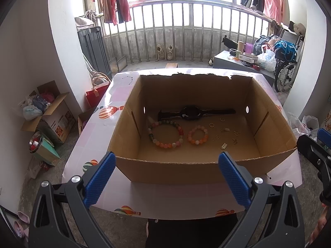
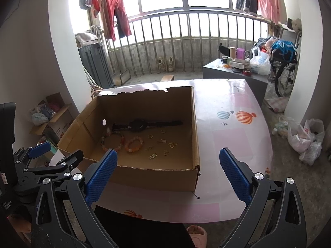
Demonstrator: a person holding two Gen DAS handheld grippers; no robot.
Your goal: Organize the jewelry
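Both pairs of fingers stand spread wide with nothing between them: our left gripper (image 1: 166, 183) hangs just short of the near wall of the cardboard box (image 1: 169, 172), squarely facing it, while our right gripper (image 2: 168, 178) sits off toward the box's near right corner, half over the bare worktop (image 2: 233, 124). Inside, on the box floor, lie the things we must sort. Nearest are the small gold pieces (image 1: 224, 145), scattered to the right of centre; just beyond and left of them rest the small orange bead bracelet (image 1: 197, 138) and the larger mixed bead bracelet (image 1: 165, 133), close beside each other. Farthest, by the back wall, the black watch (image 1: 191, 113) lies flat, its strap running left to right. We judge the left gripper better placed: everything lies straight ahead and below it.
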